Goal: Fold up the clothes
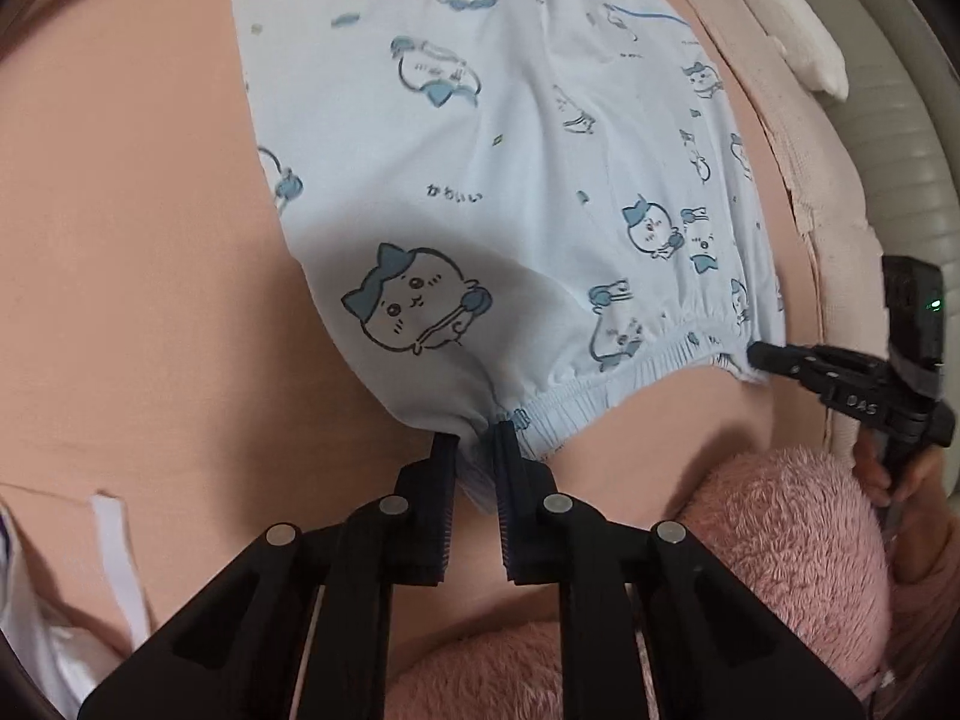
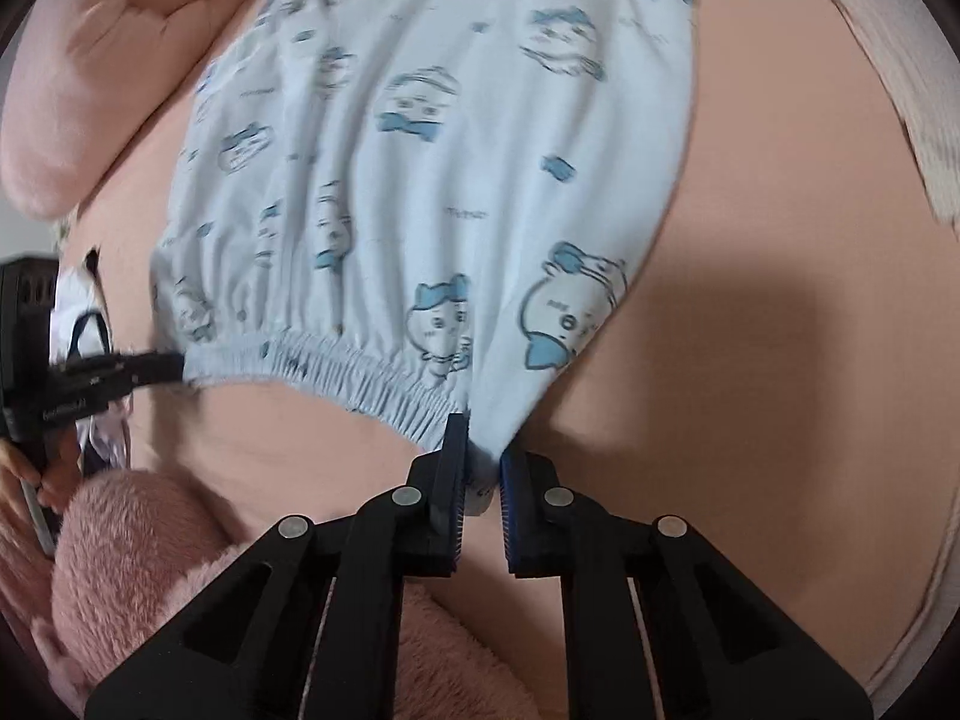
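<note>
Left wrist view: the left tool (image 1: 477, 441), at the lower middle of the frame, pinches one corner of the elastic waistband of the light blue shorts (image 1: 510, 150), with gathered cloth bunched between its two dark pads. The shorts, printed with cartoon cats, spread from that corner up toward the top of the frame over a peach-pink bed sheet (image 1: 132, 210). At the right edge the right tool (image 1: 757, 354) bites the other end of the waistband, which sags in a curve between the two grips. A fuzzy pink sleeve (image 1: 780, 528) fills the lower right. A white plush toy (image 1: 798, 36) lies at the upper right, beyond the sheet's edge. A white strip of cloth (image 1: 114, 546) sits at the lower left.

Right wrist view: the right tool (image 2: 483, 450), at the lower middle, is pressed onto the waistband corner, cloth squeezed between its pads. The shorts (image 2: 420, 150) fan upward, somewhat blurred. At the left edge the left tool (image 2: 174, 365) grips the far waistband end. A pink pillow (image 2: 72, 90) occupies the upper left, and the fuzzy sleeve (image 2: 132, 552) the lower left.
</note>
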